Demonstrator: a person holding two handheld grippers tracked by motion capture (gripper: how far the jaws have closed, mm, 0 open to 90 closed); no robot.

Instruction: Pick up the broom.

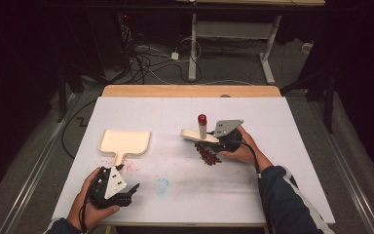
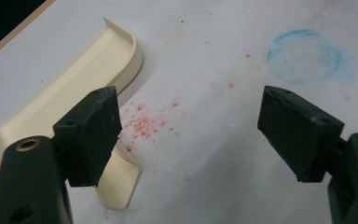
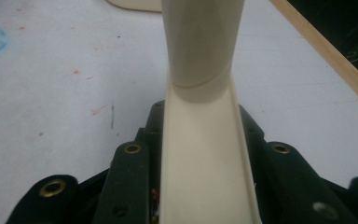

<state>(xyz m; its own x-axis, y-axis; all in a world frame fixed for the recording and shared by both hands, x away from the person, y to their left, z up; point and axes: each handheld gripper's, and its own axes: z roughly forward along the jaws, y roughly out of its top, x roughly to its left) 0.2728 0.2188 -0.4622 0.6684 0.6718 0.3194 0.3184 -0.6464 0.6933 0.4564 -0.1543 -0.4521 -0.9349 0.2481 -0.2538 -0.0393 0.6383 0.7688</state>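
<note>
right fingers clamped on cream brush, bristles perhaps hidden; left gripper agape

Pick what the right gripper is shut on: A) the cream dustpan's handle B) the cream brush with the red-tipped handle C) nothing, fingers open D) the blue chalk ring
B: the right gripper is clamped on the cream brush, red bristles beneath; the dustpan lies free near the open left gripper.

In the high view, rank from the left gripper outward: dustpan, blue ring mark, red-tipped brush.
From the left gripper:
1. Blue ring mark, just to its right on the table.
2. Dustpan, ahead of it, handle pointing back.
3. Red-tipped brush, far right, in the right gripper.
</note>
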